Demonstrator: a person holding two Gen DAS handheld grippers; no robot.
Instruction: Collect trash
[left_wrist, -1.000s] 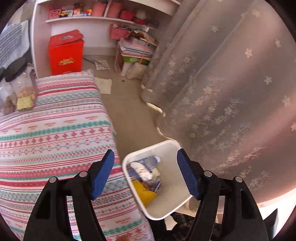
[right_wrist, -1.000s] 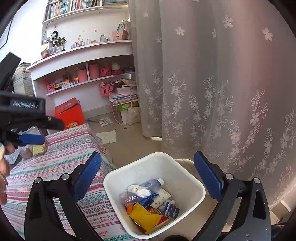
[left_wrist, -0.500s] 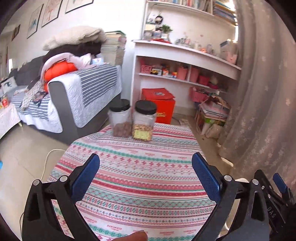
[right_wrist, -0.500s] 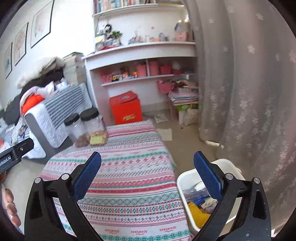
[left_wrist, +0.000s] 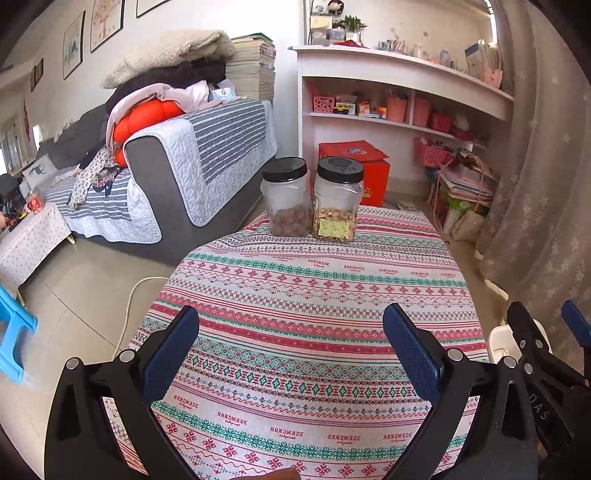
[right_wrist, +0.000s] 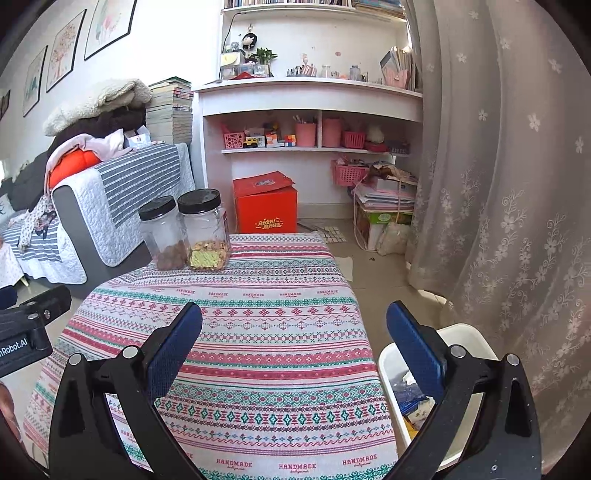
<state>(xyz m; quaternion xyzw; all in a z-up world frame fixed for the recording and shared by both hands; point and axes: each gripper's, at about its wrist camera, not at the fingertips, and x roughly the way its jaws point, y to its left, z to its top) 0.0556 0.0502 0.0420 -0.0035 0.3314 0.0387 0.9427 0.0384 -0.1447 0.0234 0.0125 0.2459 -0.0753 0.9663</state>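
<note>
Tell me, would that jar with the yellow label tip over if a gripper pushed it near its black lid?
Possibly. The jar with the yellow label stands tall on a soft patterned tablecloth, so a high push might rock it. Its contents fill only the bottom, which should steady it. The clear plastic looks smooth, perhaps slippery.
</note>
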